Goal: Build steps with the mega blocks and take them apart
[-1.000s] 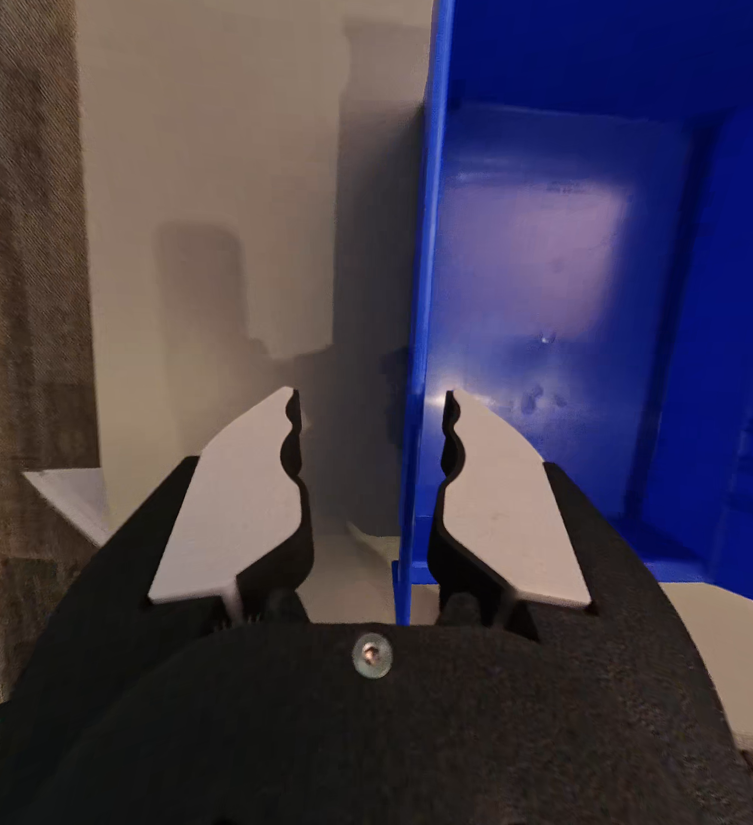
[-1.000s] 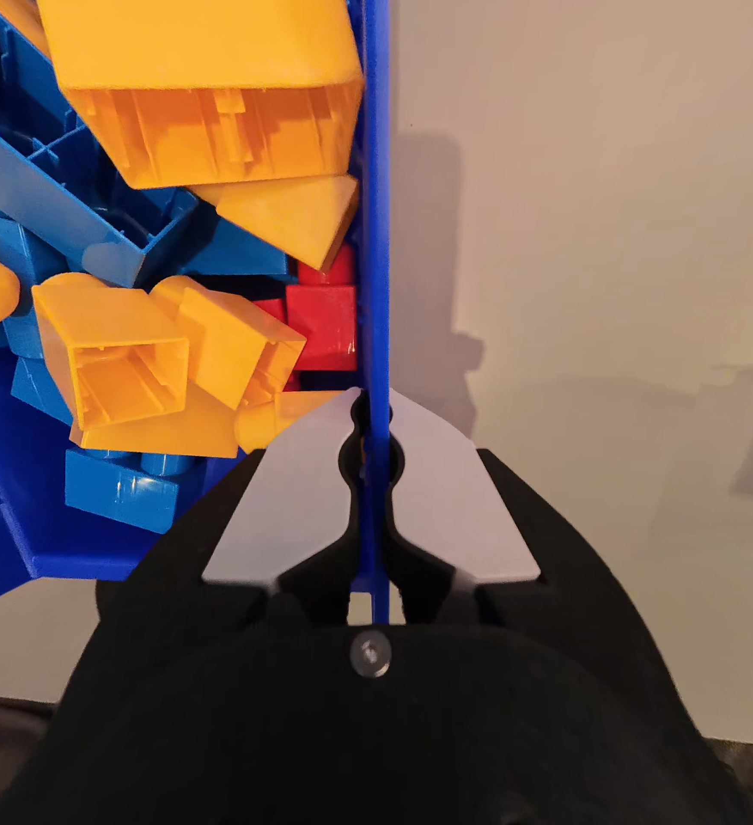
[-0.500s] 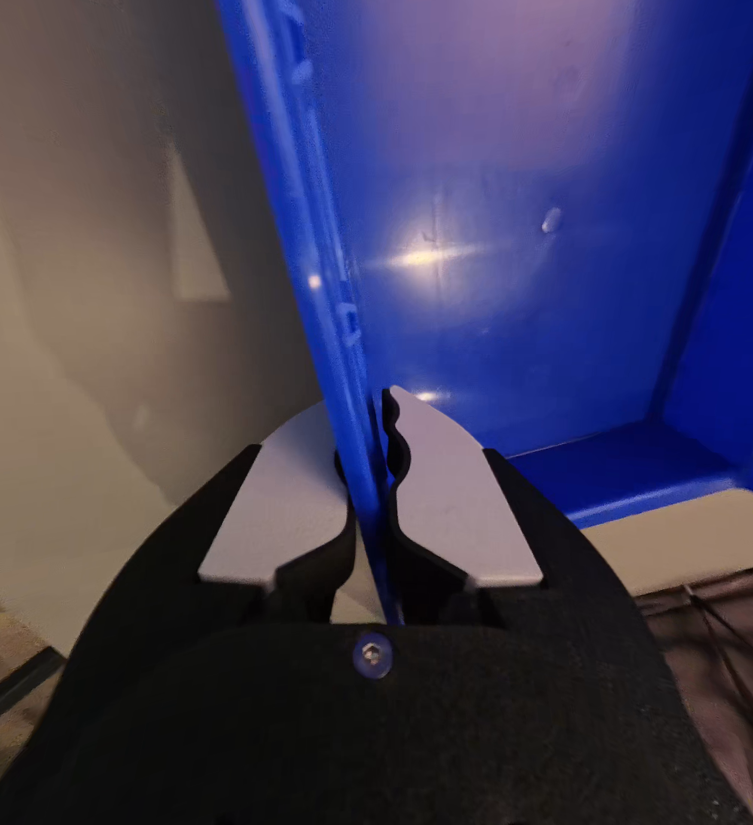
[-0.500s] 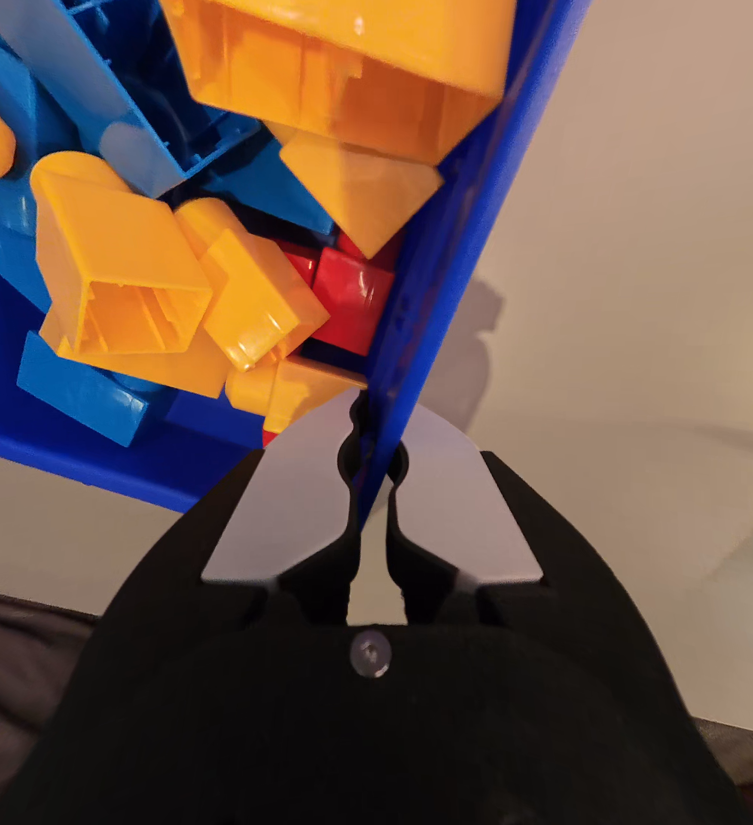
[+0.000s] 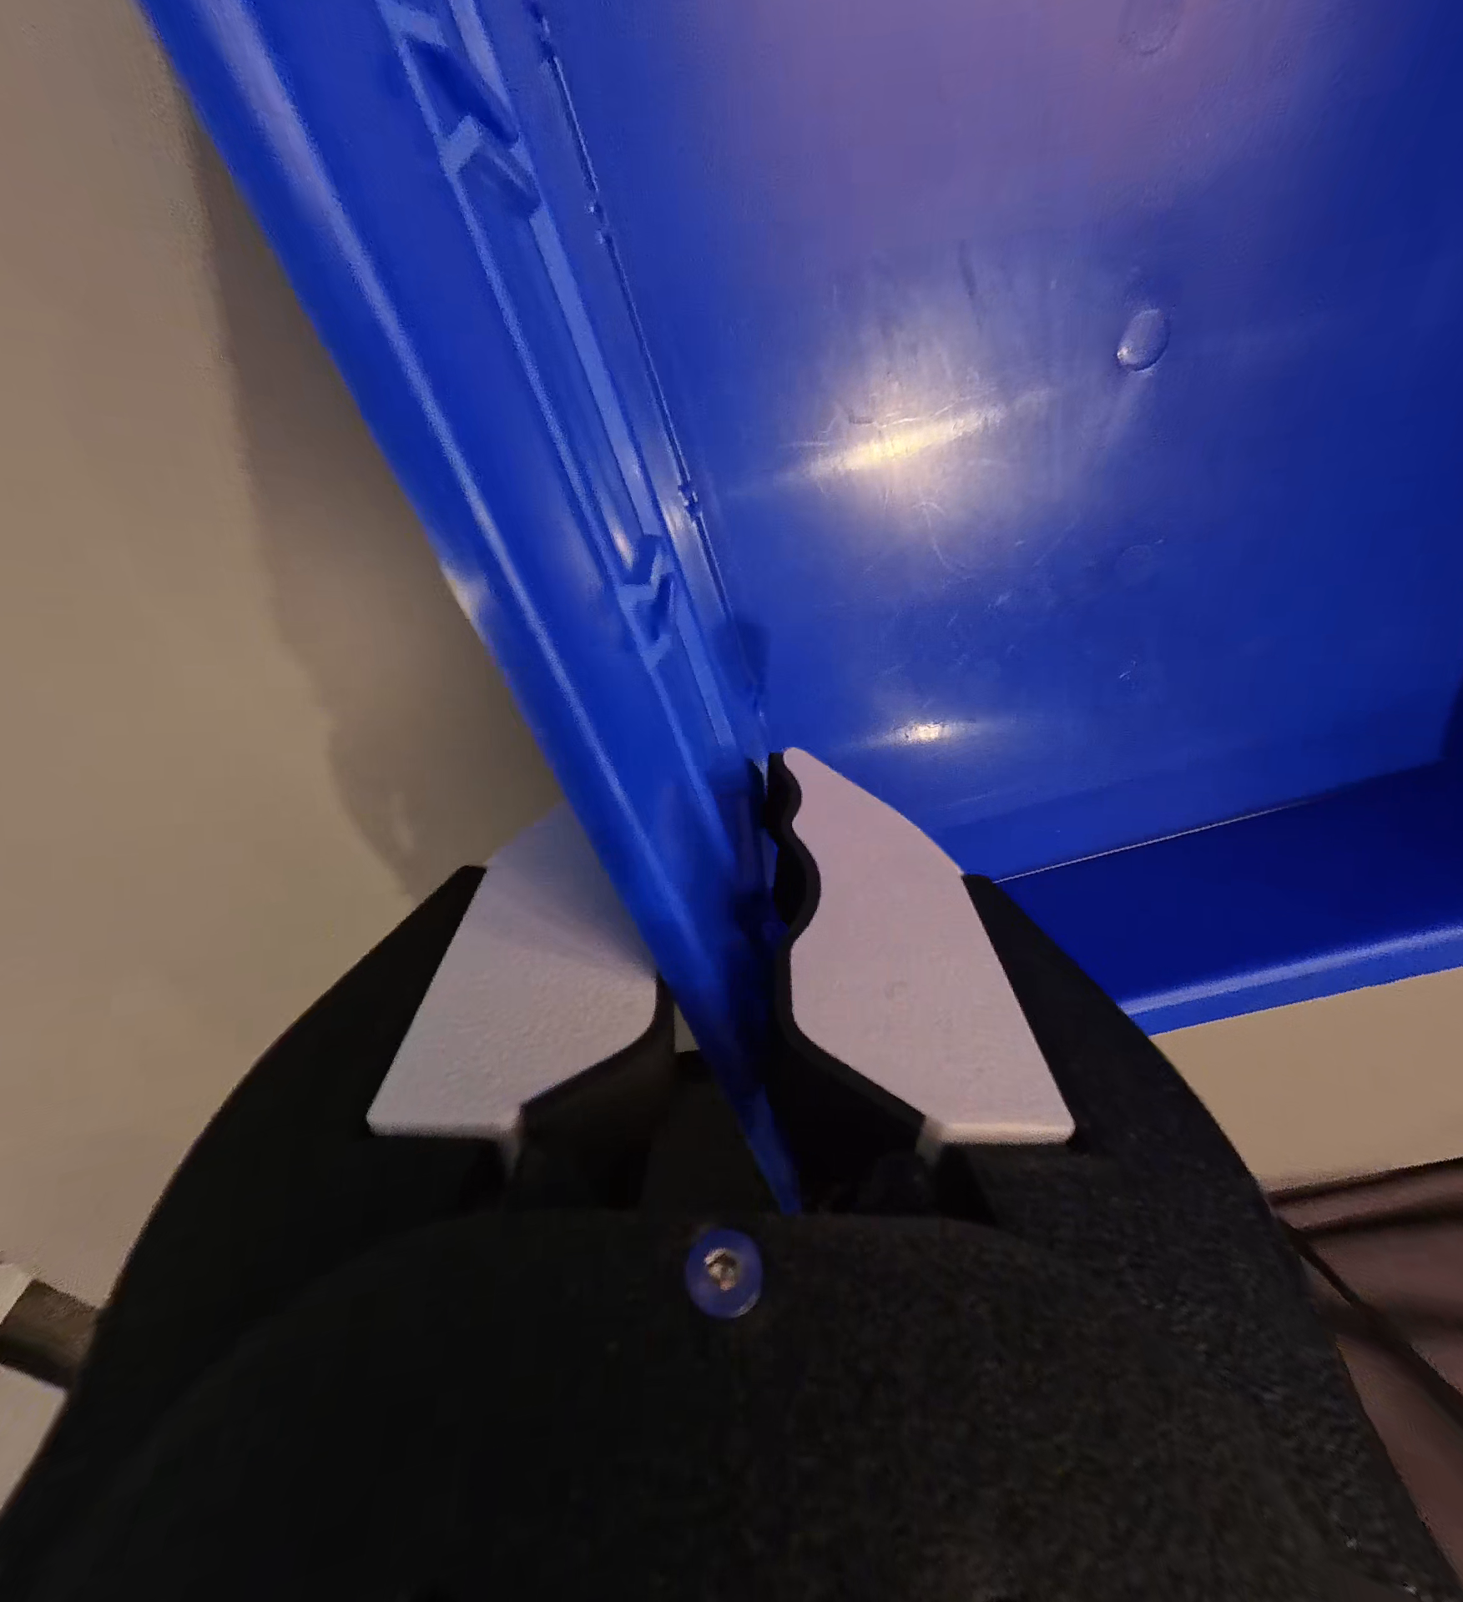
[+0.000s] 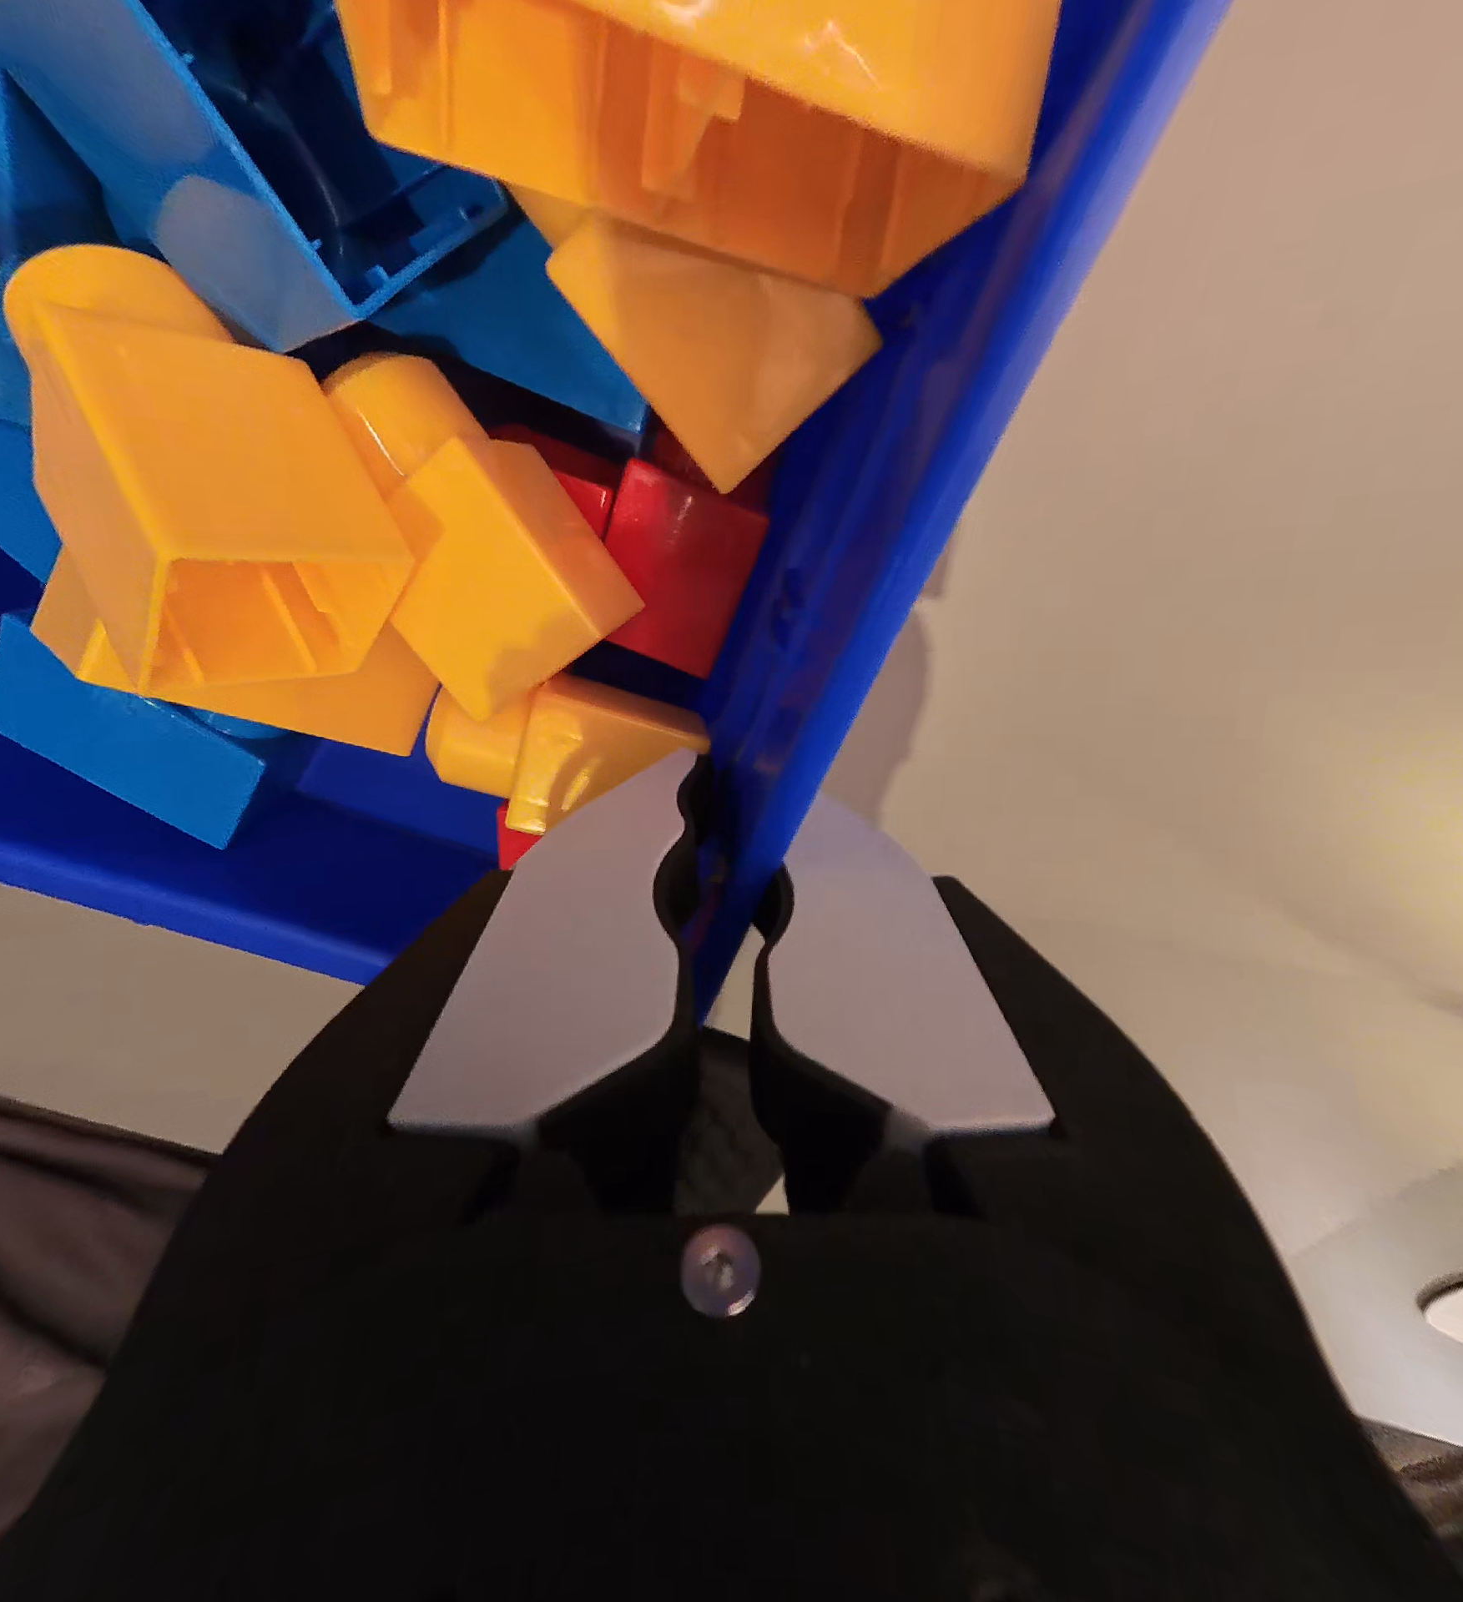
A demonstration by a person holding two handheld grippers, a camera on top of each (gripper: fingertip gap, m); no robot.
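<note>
The blue bin [image 5: 1057, 390] now tilts more steeply above the pale surface [image 6: 1230, 607] than half a second ago; its yellow, blue and red mega blocks [image 6: 485, 563] have slid towards the right wall. Each side wall is clamped — left hand-held gripper [image 5: 745, 780], which a second ago stood apart; right hand-held gripper [image 6: 736, 780], as before.

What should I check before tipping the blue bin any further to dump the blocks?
1. Left gripper shut on the blue bin wall: ok.
2. Right gripper shut on the opposite wall: ok.
3. Bin floor on the left side bare: ok.
4. Blocks piled at the right wall, yellow blocks above red blocks: ok.
5. Yellow block touching the right fingers: cannot tell.
6. Landing spot on the table: cannot tell.
</note>
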